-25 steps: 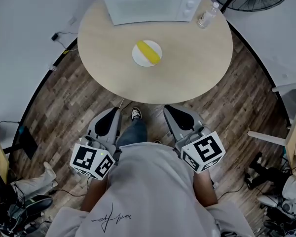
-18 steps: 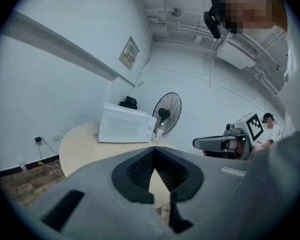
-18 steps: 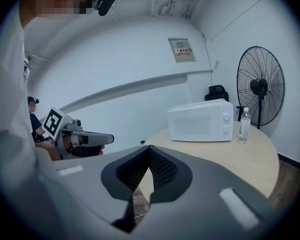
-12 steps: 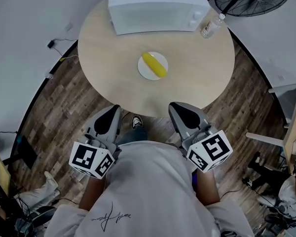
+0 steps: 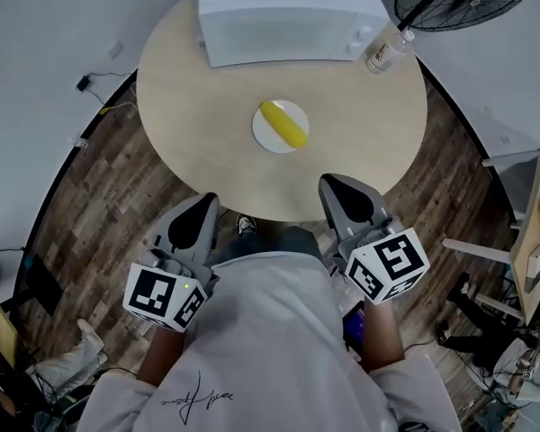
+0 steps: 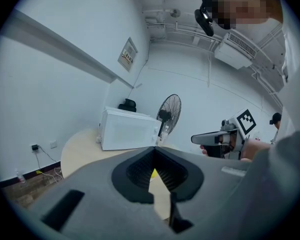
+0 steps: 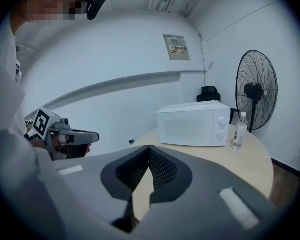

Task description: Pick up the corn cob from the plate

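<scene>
The corn cob (image 5: pixel 283 124) lies on the white plate (image 5: pixel 268 139), slanted across it. The plate sits on the round table (image 5: pixel 198 106). The left gripper (image 5: pixel 204 202) and the right gripper (image 5: pixel 333 185) are both on the near side of the plate, well apart from it, one to each side. Both have their jaws pressed together with nothing between them.

What could go wrong? If a gripper gets to the plate with its jaws closed like this, it will just poke the corn and not grab it. The corn is round, so a poke could make it roll off the plate. The plate looks light and could slide too if it gets bumped.

The corn looks smooth, though it is too small from here to be sure. If the jaws bite only one end, it may tip and slip out.

Behind the plate stand a microwave (image 5: pixel 288 12) and a bottle (image 5: pixel 382 50). They are far from the plate, so they should be safe unless a reach goes much too far.
</scene>
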`<state>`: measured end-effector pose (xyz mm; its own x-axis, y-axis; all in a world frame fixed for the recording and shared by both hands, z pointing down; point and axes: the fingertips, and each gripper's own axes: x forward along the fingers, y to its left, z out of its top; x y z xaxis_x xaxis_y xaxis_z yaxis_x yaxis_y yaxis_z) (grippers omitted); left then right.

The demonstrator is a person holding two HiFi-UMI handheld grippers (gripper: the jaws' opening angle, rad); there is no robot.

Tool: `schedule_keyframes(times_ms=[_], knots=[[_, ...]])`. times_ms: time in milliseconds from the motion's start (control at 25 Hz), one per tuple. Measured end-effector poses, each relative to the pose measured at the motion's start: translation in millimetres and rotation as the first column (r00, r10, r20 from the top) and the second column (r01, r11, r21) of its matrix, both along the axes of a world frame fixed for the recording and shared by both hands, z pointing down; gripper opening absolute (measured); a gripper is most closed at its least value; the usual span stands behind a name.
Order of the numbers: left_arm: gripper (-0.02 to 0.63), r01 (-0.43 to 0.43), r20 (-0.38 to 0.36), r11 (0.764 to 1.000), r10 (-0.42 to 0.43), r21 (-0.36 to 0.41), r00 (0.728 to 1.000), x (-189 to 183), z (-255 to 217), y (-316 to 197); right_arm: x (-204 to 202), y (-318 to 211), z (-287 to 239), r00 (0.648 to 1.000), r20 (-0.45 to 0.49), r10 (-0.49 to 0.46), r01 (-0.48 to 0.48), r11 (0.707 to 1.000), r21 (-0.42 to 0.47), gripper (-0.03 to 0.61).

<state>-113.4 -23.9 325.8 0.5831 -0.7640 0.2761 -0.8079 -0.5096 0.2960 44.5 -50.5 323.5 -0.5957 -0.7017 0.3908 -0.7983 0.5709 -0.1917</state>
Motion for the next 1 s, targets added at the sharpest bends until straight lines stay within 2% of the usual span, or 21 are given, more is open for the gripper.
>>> schedule_keyframes(times_ms=[400, 1000], knots=[[0.002, -0.04, -0.009, 0.999, 0.04, -0.029, 0.999, 5.9, 2.5, -7.7, -0.2, -22.9, 7.0, 1.0, -0.006, -0.005, 0.005, 1.0, -0.012, 0.015], [0.002, -0.023, 0.016, 0.999, 0.023, -0.032, 1.0, 17.9, 3.7, -33.2, 10.7, -64.4, 21.9, 1.0, 0.0, -0.013, 0.013, 0.999, -0.04, 0.038]])
